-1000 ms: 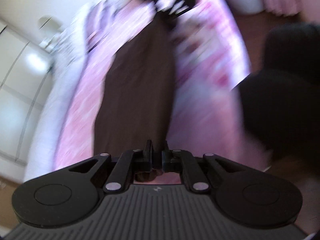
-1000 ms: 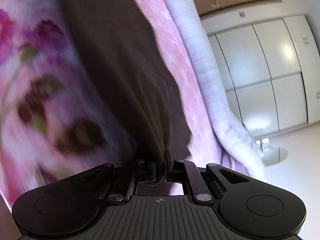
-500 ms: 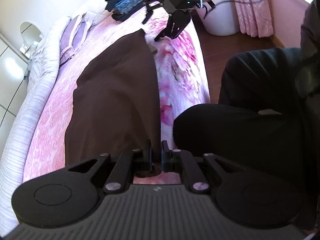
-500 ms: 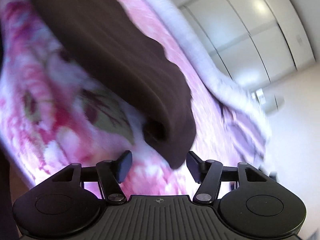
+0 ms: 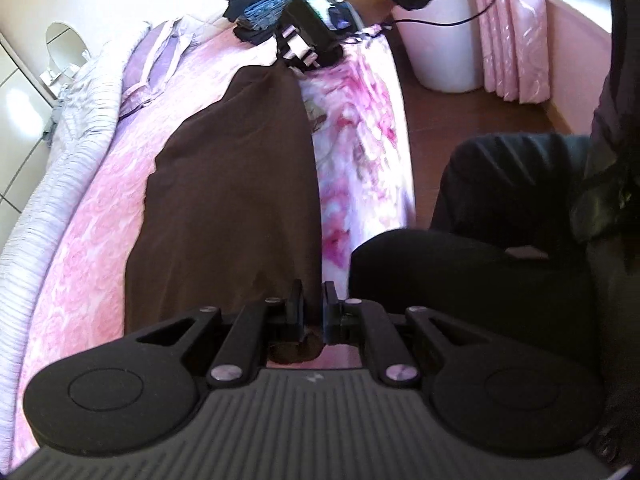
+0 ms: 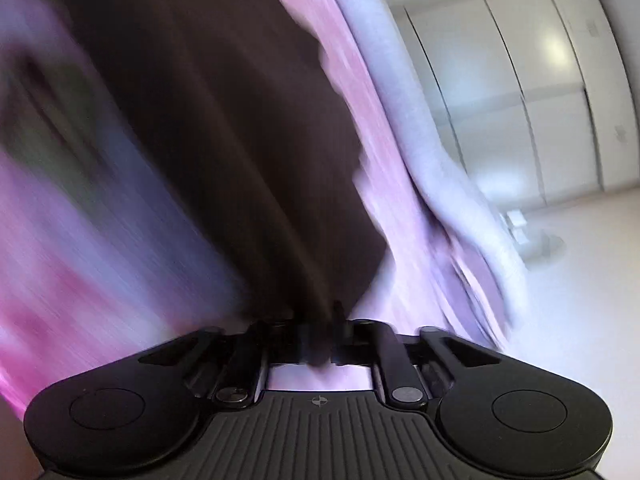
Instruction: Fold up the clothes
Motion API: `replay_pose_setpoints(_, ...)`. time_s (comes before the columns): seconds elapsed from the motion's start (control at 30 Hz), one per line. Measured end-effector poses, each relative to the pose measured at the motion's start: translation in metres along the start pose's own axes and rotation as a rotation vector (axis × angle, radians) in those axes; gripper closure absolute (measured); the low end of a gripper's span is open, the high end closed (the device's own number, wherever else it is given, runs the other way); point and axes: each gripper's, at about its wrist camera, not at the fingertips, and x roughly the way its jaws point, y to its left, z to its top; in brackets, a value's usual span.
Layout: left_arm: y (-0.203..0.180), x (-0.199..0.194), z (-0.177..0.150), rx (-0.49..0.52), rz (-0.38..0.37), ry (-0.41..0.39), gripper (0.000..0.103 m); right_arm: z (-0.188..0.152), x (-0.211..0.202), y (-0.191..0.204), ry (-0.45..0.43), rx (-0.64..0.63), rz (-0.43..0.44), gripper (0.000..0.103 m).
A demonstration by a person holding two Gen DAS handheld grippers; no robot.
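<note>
A long brown garment (image 5: 240,180) lies lengthwise on the pink floral bed (image 5: 360,152), folded into a narrow strip. My left gripper (image 5: 313,292) is shut on its near end, with brown cloth bunched between the fingers. At the far end, my right gripper (image 5: 294,65) meets the garment's other end, held by a hand in a dark sleeve. The right wrist view is motion-blurred. It shows the right gripper (image 6: 320,312) shut on the brown garment (image 6: 224,120), which stretches away from the fingers.
A stack of folded dark and blue clothes (image 5: 280,4) sits at the bed's far end. A person's dark-trousered legs (image 5: 500,220) are by the bed's right edge. Beyond are a white bin (image 5: 440,52), a pink curtain (image 5: 512,32), a lilac quilt (image 5: 72,128) and white wardrobe doors (image 6: 520,100).
Half a second ago the right gripper stood open just short of the garment's end; now it is shut on that end again and moving fast. The left gripper keeps its hold.
</note>
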Motion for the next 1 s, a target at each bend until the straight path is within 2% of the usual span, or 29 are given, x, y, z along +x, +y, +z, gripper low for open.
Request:
replay_pose_setpoints(0.1, -0.011, 0.006, 0.006, 0.022, -0.041, 0.001, 0.098, -0.021, 0.022, -0.018, 0.132, 0.057, -0.031, 0.098)
replay_pose_setpoints(0.17, -0.017, 0.01, 0.006, 0.034, -0.045, 0.003, 0.098, -0.028, 0.017, -0.025, 0.153, 0.132, 0.003, 0.097)
replay_pose_setpoints(0.23, -0.019, 0.011, 0.005, 0.021, -0.053, 0.008, 0.097, -0.028, 0.006, -0.022, 0.161, 0.166, -0.004, 0.096)
replay_pose_setpoints(0.33, -0.022, 0.009, 0.002, 0.008, -0.06, 0.014, 0.096, -0.022, -0.024, -0.016, 0.138, 0.28, 0.023, 0.088)
replay_pose_setpoints(0.43, -0.026, -0.002, -0.004, 0.002, -0.055, 0.024, 0.092, -0.013, -0.064, -0.008, 0.09, 0.443, 0.072, 0.058)
replay_pose_setpoints(0.47, -0.027, -0.006, -0.006, -0.03, -0.034, 0.033, 0.092, -0.007, -0.076, -0.006, 0.07, 0.497, 0.085, 0.044)
replay_pose_setpoints(0.5, -0.028, -0.011, -0.009, -0.075, -0.002, 0.046, 0.092, -0.001, -0.084, -0.006, 0.053, 0.55, 0.099, 0.039)
replay_pose_setpoints(0.57, -0.025, -0.023, -0.017, -0.137, 0.028, 0.044, 0.092, 0.016, -0.109, -0.001, 0.012, 0.65, 0.152, 0.038)
replay_pose_setpoints(0.63, -0.02, -0.035, -0.026, -0.185, 0.061, 0.04, 0.091, 0.037, -0.137, 0.012, -0.03, 0.697, 0.204, 0.037)
replay_pose_setpoints(0.8, 0.001, -0.052, -0.059, -0.232, 0.228, 0.086, 0.087, 0.095, -0.201, 0.035, -0.169, 0.738, 0.312, 0.037)
replay_pose_setpoints(0.9, 0.019, -0.047, -0.082, -0.208, 0.31, 0.122, 0.075, 0.135, -0.223, 0.044, -0.252, 0.71, 0.394, 0.037)
replay_pose_setpoints(1.0, 0.034, -0.029, -0.097, -0.094, 0.371, 0.152, 0.071, 0.18, -0.247, 0.061, -0.317, 0.626, 0.466, 0.037)
